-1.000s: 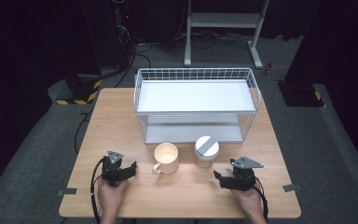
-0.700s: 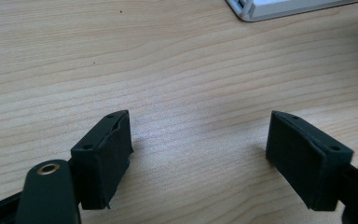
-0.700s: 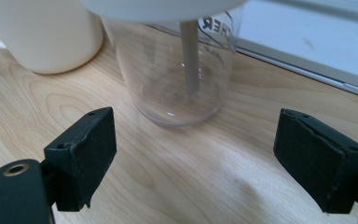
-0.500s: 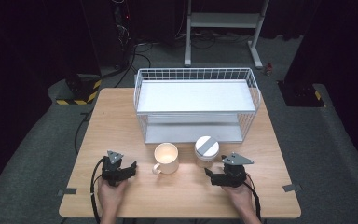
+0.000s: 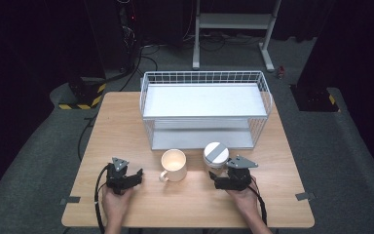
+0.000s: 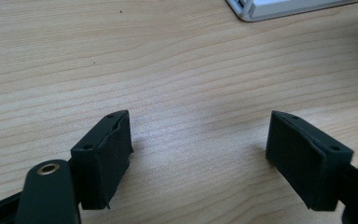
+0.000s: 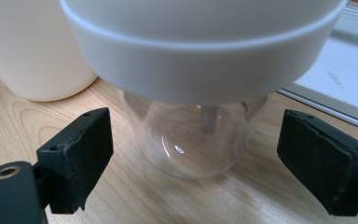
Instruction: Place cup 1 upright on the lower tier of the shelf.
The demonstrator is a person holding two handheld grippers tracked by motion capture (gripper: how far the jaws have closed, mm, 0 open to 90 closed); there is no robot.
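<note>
L gripper (image 5: 135, 178) sits near the table's (image 5: 126, 122) front-left corner, jaws spread wide w/ nothing between them; its own view has just bare wood between the pads (image 6: 103, 156). Right of it, the mug (image 5: 174, 165) stands upright, handle toward front-left, in front of the rack (image 5: 204, 100).

Next right, just beside the mug but apart from it: the jar (image 5: 215, 155), upright, clear body w/ a wide white lid, also in front of the rack. R gripper (image 5: 218, 178) is right at it. In the R gripper view the jar (image 7: 193, 135) stands between the released jaws, which flank the clear body low down; neither pad (image 7: 81, 156) touches yet.

Handling, my guess: jar looks empty, so light. Clear wall reads as glass or hard plastic, i.e. stiff, smooth, prob. slippery, maybe fragile. Lid overhangs the body, so best to grip the body below the lid, squarely across the middle, firm not hard. Gripping on the lid risks popping it off, if it's loose. Mug is close on the L side, so keep the jaw clear of it.

Vs 1 s ago: R gripper was further right and back from the jar; it has slid left & fwd to bracket it. L gripper, mug, jar, rack unchanged.
</note>
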